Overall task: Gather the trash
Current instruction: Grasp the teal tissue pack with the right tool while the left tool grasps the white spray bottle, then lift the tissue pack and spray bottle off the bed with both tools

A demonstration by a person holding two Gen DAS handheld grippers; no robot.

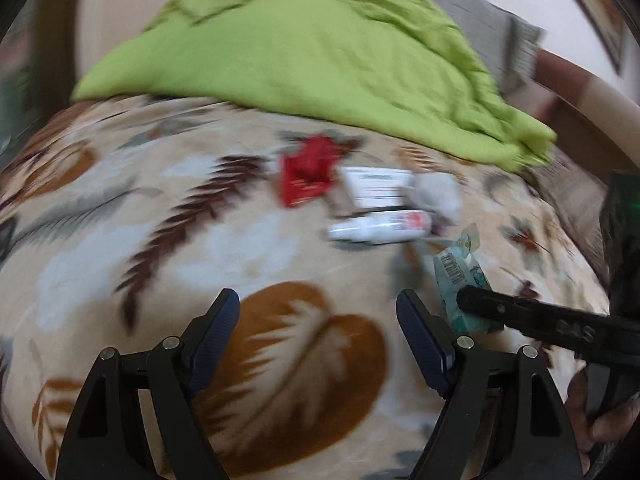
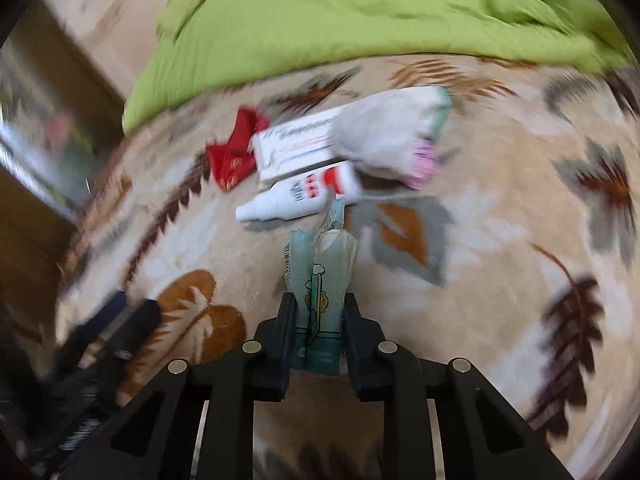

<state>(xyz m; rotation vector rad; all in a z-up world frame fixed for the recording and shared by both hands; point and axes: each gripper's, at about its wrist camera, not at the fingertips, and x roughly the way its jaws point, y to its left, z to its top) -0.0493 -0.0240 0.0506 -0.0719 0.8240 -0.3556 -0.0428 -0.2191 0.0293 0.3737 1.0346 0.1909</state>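
Note:
My right gripper (image 2: 319, 304) is shut on a teal wrapper (image 2: 322, 276), also seen in the left wrist view (image 1: 460, 276), just above the leaf-print blanket (image 2: 500, 240). Beyond it lie a white bottle (image 2: 300, 194) (image 1: 380, 226), a white box (image 2: 294, 146) (image 1: 374, 186), a red wrapper (image 2: 232, 152) (image 1: 306, 176) and a crumpled white wrapper (image 2: 388, 136) (image 1: 436, 194). My left gripper (image 1: 318, 316) is open and empty over the blanket (image 1: 140, 240), left of the teal wrapper. It shows at the lower left of the right wrist view (image 2: 132, 312).
A green sheet (image 1: 312, 60) (image 2: 360, 12) lies bunched across the far side of the bed. A wooden bed frame (image 1: 580, 100) runs at the right. Furniture and a floor area (image 2: 44, 152) are off the bed's left edge.

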